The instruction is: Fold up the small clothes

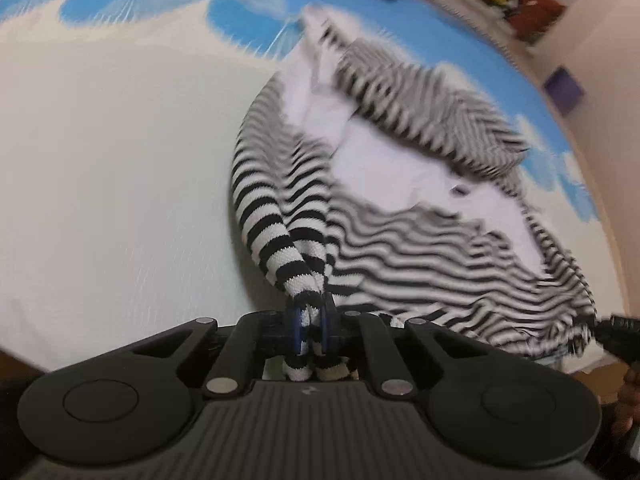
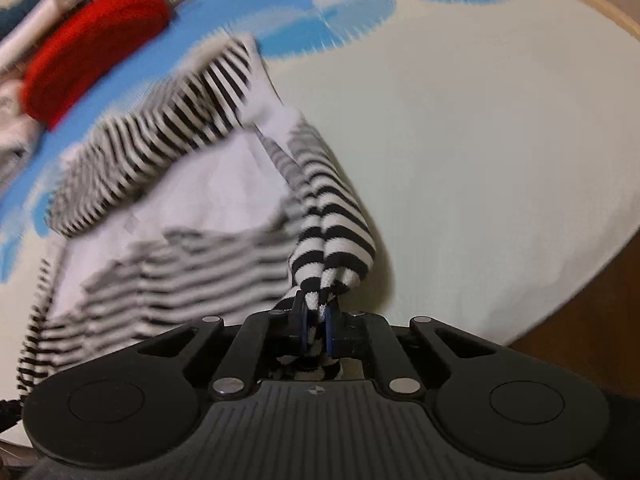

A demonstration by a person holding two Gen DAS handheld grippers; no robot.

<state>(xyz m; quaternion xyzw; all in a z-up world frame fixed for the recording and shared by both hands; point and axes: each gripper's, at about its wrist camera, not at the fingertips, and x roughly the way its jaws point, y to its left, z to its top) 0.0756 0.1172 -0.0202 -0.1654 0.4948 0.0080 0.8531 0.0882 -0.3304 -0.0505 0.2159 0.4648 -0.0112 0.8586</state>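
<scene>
One striped garment (image 1: 400, 240), two grippers, one red cushion (image 2: 92, 48), one blue-and-white sheet (image 1: 100, 140).

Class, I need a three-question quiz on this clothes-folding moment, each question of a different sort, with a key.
1. True or false: the left claw is shut on the striped garment.
2. The surface under the garment is: A) bare wood B) a blue and white cloud-print sheet C) a tiled floor
3. Fill in: beyond the garment, in the right wrist view, lies a ___ cushion.

Key: 1 true. 2 B. 3 red. The right claw grips the garment too.
</scene>
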